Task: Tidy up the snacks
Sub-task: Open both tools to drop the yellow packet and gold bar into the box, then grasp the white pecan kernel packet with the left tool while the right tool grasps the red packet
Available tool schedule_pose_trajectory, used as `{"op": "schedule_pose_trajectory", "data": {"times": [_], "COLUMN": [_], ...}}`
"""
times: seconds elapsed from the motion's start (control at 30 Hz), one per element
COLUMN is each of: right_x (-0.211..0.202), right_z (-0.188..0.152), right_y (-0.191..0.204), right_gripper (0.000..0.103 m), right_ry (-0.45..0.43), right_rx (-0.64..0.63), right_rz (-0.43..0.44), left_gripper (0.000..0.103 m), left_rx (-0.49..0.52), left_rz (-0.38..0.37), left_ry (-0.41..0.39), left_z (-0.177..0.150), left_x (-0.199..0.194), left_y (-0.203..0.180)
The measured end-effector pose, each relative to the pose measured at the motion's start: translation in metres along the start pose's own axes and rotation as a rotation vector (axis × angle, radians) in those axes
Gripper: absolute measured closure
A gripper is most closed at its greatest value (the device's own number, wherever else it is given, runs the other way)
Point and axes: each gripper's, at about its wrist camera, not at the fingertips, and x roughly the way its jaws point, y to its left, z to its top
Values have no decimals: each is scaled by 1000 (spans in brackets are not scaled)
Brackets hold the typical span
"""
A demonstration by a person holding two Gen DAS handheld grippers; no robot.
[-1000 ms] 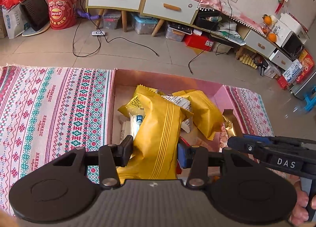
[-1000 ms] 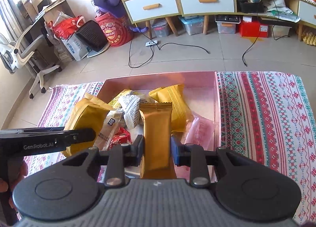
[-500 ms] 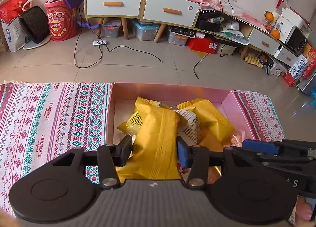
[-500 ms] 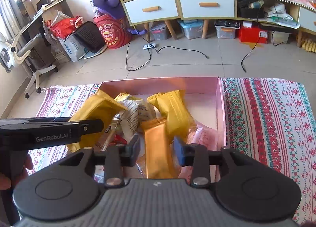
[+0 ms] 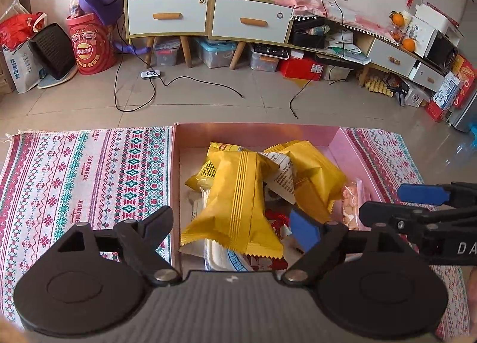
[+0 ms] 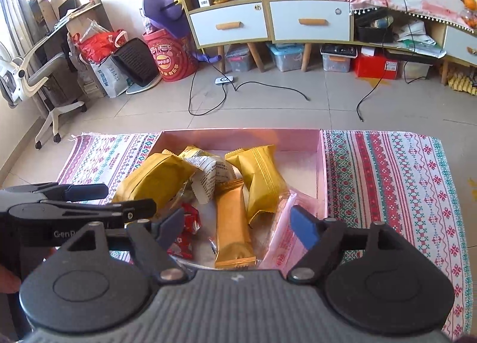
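A pink box [image 5: 342, 140] on the patterned cloth holds several snack packs. My left gripper [image 5: 231, 220] is open above the box's near side, with a yellow pack [image 5: 238, 197] lying loose between its spread fingers. My right gripper [image 6: 235, 223] is open too, over an orange bar pack [image 6: 231, 223] lying in the box [image 6: 320, 161]. Beside that lie another yellow pack [image 6: 262, 179], a white printed pack [image 6: 208, 176], a red wrapper [image 6: 186, 232] and a pink bag [image 6: 283, 238]. Each gripper shows at the edge of the other's view.
The woven patterned cloth [image 5: 83, 176] spreads left and right [image 6: 396, 188] of the box. Beyond the table's far edge are tiled floor with cables [image 5: 134, 95], drawer cabinets [image 5: 208, 18] and storage clutter. An office chair [image 6: 32, 80] stands far left.
Both grippers have opened and let go of their packs, the yellow pack from the left and the orange bar from the right. Both packs now lie in the box. Both grippers pulled back slightly.
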Motion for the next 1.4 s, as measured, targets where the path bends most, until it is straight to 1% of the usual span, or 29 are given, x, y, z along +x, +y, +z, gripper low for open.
{"op": "schedule_pose_trajectory", "data": {"times": [0.07,0.13,0.2,0.3,0.43,0.67,0.83,0.93,1.0,1.07,1.23,1.33,1.4], "right_x": [-5,-10,-15,-25,-34,-35,-36,-36,-34,-34,-33,-30,-27], "right_z": [-2,-5,-8,-13,-20,-34,-48,-56,-60,-64,-73,-77,-78], "right_y": [1,3,3,3,1,2,2,1,0,-3,-9,-16,-20], "right_gripper": [22,16,12,7,3,2,1,0,0,0,0,0,0], "right_ry": [-5,-12,-18,-29,-43,-21,-8,-4,23,33,38,51,63], "right_rx": [-6,-14,-18,-11,-5,-34,-65,-78,-89,-92,-86,-78,-73], "right_rz": [-3,-18,-33,-36,-49,-107,-114,-110,-123,-121,-127,-139,-150], "left_gripper": [9,7,3,0,0,0,0,0,0,0,0,0,0], "left_rx": [10,14,14,24,28,55,70,61,49,44,80,85,99], "left_rz": [2,2,-3,-12,-22,-25,-36,-50,-63,-72,-90,-115,-118], "left_ry": [5,4,4,8,18,62,54,38,20,9,-12,-42,-67], "left_z": [-5,-10,-15,-23,-36,-61,-77,-87,-94,-100,-109,-112,-115], "left_x": [-4,-9,-13,-20,-28,-33,-37,-37,-36,-34,-24,-20,-17], "left_y": [0,1,3,5,9,10,8,5,3,-1,-15,-22,-26]}}
